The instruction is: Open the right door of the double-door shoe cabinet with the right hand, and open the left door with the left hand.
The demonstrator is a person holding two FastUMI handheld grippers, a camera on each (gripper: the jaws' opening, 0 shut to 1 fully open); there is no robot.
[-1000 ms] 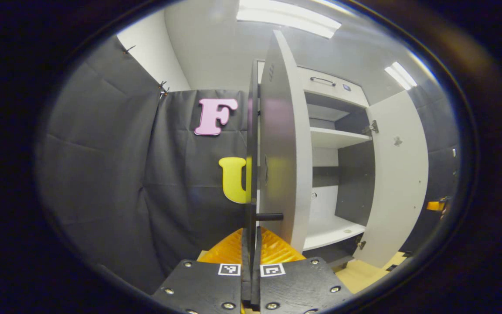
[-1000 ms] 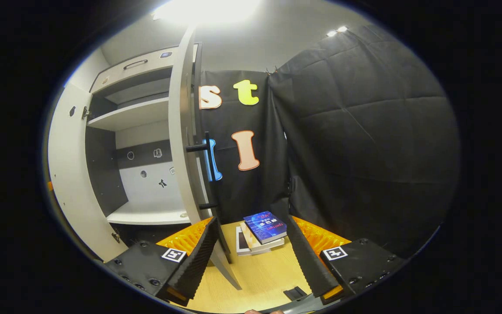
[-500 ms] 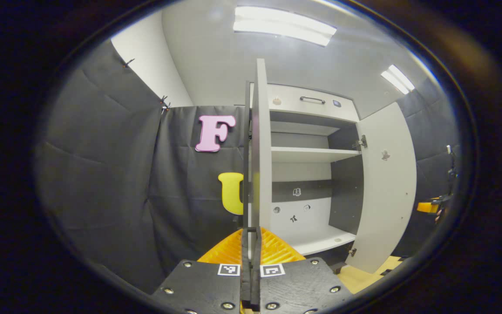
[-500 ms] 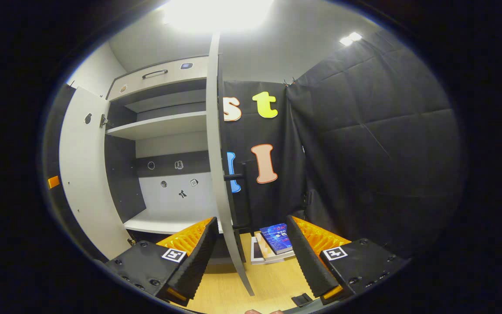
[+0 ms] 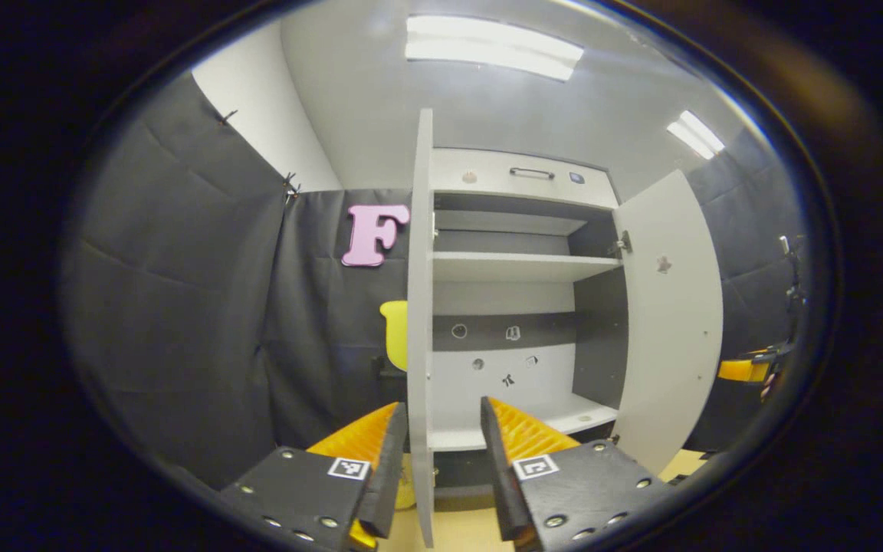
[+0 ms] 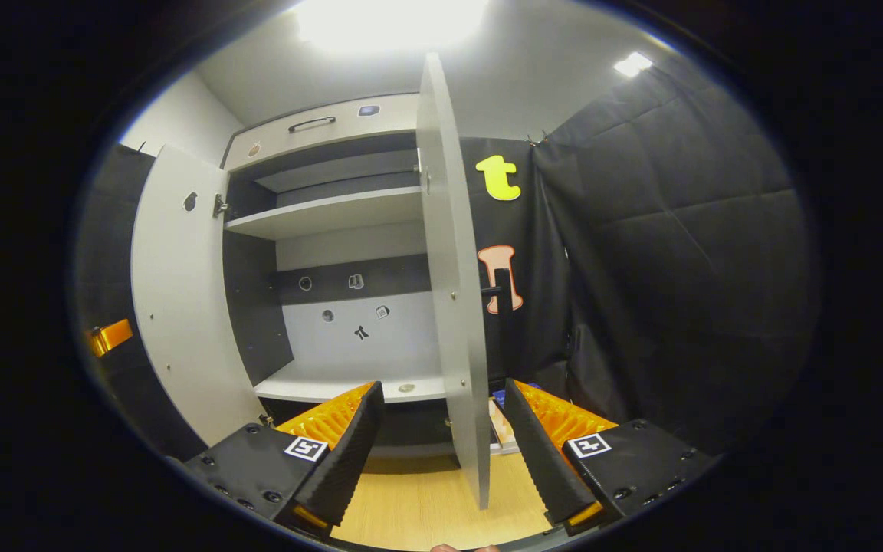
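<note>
With both doors of the shoe cabinet swung wide, I judge the opening itself done and the step in hand to be a clean release and retreat. In the left gripper view my left gripper has its fingers spread apart, the left door standing edge-on in the gap between them; I cannot tell for certain whether either finger grazes the panel, but neither presses on it. In the right gripper view my right gripper is likewise spread, with the right door edge-on between its fingers and its dark handle poking out on the far side of the panel. The shelves inside are bare and fully exposed. To finish well, I would draw each gripper straight back along the plane of its door, keeping the fingers wide so nothing drags the edge and nudges the door back toward closing. I would avoid any sideways drift, since a brush against either panel could swing it on its hinges. The other gripper shows far off at the right of the left gripper view, well apart, so the two should not collide.
</note>
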